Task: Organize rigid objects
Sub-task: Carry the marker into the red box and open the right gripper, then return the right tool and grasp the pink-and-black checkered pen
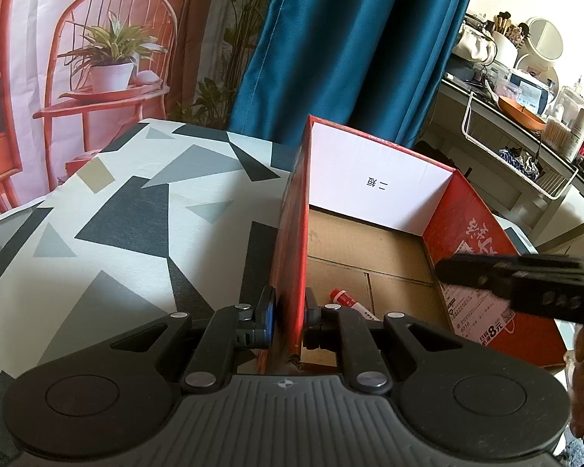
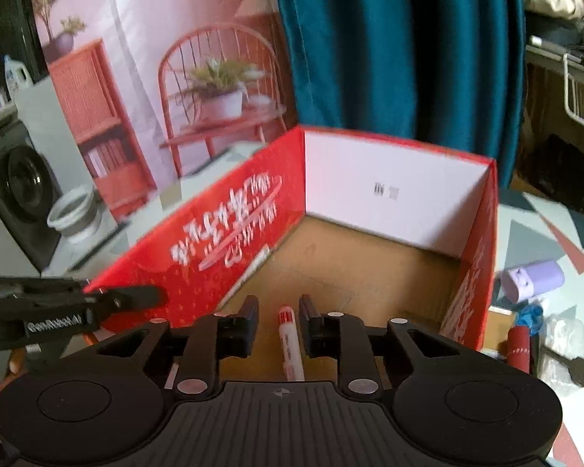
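A red cardboard box (image 1: 482, 241) with a brown floor stands open on the patterned table. My left gripper (image 1: 289, 311) is shut on the box's left wall (image 1: 292, 249), one finger outside and one inside. A white tube with a red cap (image 1: 344, 299) lies on the box floor. In the right wrist view the tube (image 2: 291, 344) lies between my right gripper's (image 2: 278, 325) fingers, which stand apart and do not touch it. The right gripper also shows in the left wrist view (image 1: 444, 270), over the box's right wall. The box shows in the right wrist view (image 2: 222, 225) too.
Right of the box lie a lilac cylinder (image 2: 533, 280), a dark red cylinder (image 2: 519, 346), a blue crumpled item (image 2: 529, 313), a clear bag (image 2: 564, 334) and a key (image 2: 574, 366). The geometric tablecloth (image 1: 136, 214) stretches left of the box. A blue curtain (image 1: 354, 46) hangs behind.
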Tool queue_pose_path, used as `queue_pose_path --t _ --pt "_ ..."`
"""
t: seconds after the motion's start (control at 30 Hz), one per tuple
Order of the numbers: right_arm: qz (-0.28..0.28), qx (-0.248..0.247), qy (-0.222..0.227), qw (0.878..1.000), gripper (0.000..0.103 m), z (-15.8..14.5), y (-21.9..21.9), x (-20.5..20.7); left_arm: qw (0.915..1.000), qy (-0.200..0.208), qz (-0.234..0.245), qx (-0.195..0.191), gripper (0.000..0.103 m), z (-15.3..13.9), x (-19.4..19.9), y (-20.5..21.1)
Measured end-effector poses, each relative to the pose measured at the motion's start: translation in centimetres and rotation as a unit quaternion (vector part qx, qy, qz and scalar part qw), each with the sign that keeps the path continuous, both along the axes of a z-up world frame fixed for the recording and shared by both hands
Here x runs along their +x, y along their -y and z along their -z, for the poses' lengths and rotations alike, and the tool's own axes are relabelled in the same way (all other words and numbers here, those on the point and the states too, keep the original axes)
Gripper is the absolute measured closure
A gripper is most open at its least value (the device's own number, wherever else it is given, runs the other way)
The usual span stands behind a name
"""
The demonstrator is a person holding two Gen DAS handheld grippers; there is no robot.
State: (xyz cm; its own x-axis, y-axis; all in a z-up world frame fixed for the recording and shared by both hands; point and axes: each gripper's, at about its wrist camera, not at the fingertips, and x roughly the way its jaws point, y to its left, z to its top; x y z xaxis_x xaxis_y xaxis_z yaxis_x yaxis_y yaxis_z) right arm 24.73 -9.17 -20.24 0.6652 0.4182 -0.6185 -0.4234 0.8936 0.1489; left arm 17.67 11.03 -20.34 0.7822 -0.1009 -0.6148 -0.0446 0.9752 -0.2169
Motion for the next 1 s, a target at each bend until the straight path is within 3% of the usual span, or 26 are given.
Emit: queue_pose_path --t 0.2,0.27,0.37,0.47,0.73,1.0 --pt "0.026 -0.007 0.094 0.995 0.053 -1.8 1.8 -2.1 1.0000 0.001 -0.002 -0.005 0.089 0.1 0.0 -0.1" --pt "0.046 -0.002 0.126 0.991 0.035 -2.3 3.0 -2.8 1.0000 0.001 -0.003 -0.007 0.089 0.1 0.0 -0.1" --pt "0.081 0.002 0.173 0.982 0.023 -2.7 5.3 -3.7 1.0000 0.001 -0.002 -0.005 0.088 0.1 0.0 0.0" --pt "0.117 -0.003 0.204 0.972 0.019 -2.4 7.7 -4.3 1.0000 -0.001 0.001 -0.007 0.088 0.1 0.1 -0.2" --pt "0.204 -0.009 0.190 0.960 0.018 1.6 14.6 -3.9 1.0000 -0.001 0.002 -0.004 0.088 0.1 0.1 -0.2" --pt "0.282 0.024 0.117 0.952 0.017 7.0 19.4 -3.1 1.0000 -0.001 -0.002 -0.007 0.088 0.0 0.1 -0.1"
